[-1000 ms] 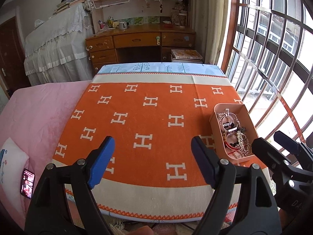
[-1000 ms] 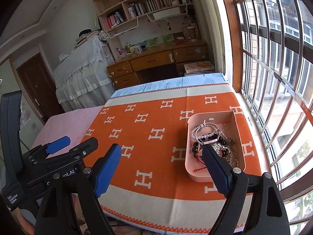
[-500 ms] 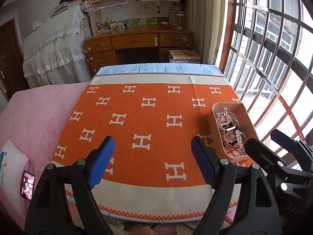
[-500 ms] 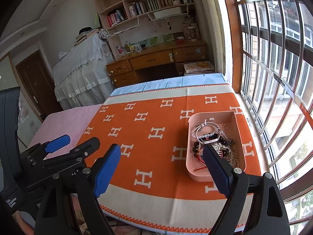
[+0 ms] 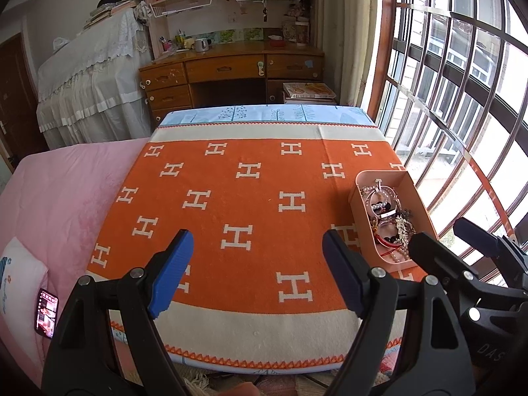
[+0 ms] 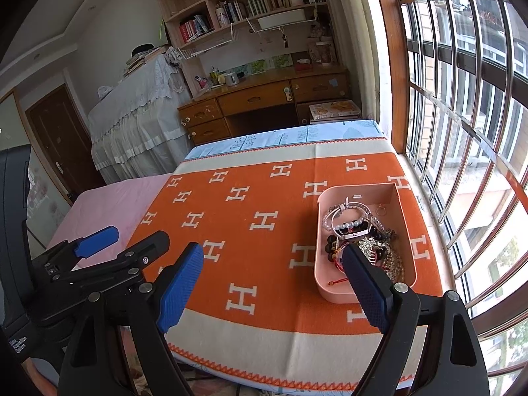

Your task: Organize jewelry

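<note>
A pink tray (image 6: 319,234) holding a heap of jewelry (image 6: 358,234), with bracelets, beads and a chain, sits on the right side of an orange blanket with white H marks (image 6: 264,198). The tray (image 5: 358,211) and jewelry (image 5: 387,217) also show in the left wrist view. My left gripper (image 5: 257,274) is open and empty above the blanket's near edge, left of the tray. My right gripper (image 6: 274,283) is open and empty, its right finger (image 6: 363,280) in front of the tray's near end.
A barred window (image 6: 462,115) runs along the right. A wooden desk (image 5: 231,69) with bookshelves stands beyond the table. A pink bedcover (image 5: 59,198) with a phone (image 5: 46,307) lies on the left.
Both grippers have drawn back and risen slightly, so the table looks a little farther. Both stay open. The tray and jewelry have not moved.
</note>
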### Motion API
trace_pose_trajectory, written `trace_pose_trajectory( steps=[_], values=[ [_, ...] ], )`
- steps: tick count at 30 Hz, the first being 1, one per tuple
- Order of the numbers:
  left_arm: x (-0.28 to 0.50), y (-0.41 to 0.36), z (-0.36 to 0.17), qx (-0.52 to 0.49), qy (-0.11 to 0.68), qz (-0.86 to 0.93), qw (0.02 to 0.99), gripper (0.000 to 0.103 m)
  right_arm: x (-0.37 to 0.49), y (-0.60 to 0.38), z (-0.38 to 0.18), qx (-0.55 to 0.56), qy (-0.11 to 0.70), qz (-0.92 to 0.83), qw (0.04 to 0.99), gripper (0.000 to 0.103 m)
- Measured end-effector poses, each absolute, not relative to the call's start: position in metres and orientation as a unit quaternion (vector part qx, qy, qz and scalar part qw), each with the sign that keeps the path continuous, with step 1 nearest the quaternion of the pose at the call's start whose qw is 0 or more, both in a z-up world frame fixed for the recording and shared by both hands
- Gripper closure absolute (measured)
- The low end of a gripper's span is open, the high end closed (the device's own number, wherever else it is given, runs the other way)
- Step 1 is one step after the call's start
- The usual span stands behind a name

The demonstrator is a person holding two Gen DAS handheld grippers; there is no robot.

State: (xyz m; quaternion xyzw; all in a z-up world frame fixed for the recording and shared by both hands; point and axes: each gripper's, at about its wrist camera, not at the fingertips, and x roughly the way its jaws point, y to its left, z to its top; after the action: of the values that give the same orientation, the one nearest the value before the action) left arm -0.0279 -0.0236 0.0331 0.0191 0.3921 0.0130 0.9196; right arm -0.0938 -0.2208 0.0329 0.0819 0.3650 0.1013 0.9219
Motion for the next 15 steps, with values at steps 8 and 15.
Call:
trace_pose_trajectory(
  steps=[8, 15],
  values=[
    [-0.0278, -0.0225, 0.0333, 0.019, 0.393, 0.013, 0.919, 0.025, -0.0936, -0.2216, 0.0308, 0.084, 0.367, 0.102, 0.921, 0.016],
    [-0.0291, -0.0261, 0.0287, 0.019, 0.394, 0.01, 0.919, 0.025, -0.0948, -0.2187, 0.0244, 0.087, 0.37, 0.102, 0.919, 0.016]
  ],
)
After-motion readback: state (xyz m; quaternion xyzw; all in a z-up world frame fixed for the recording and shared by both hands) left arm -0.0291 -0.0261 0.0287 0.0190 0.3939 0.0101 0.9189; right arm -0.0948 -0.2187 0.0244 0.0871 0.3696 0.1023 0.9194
